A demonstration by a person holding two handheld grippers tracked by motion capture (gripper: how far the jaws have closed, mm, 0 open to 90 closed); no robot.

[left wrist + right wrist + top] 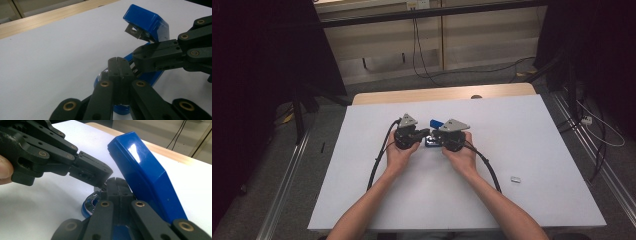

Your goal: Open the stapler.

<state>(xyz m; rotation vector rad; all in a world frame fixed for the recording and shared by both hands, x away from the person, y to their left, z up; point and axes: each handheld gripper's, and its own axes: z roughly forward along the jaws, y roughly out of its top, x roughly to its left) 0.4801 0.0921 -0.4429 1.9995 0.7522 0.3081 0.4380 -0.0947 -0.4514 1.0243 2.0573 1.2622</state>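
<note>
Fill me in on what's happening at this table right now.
A person holds a gripper in each hand and works on a blue stapler in the middle of the white table. The stapler's top arm is swung up and open. The left gripper and the right gripper both have their jaws shut, tips meeting over the stapler's base from opposite sides. What they pinch there is hidden. A small silvery object lies apart, near the table's right edge.

Both tongs — left [426, 133], right [435, 135] — closed, tip to tip
</note>
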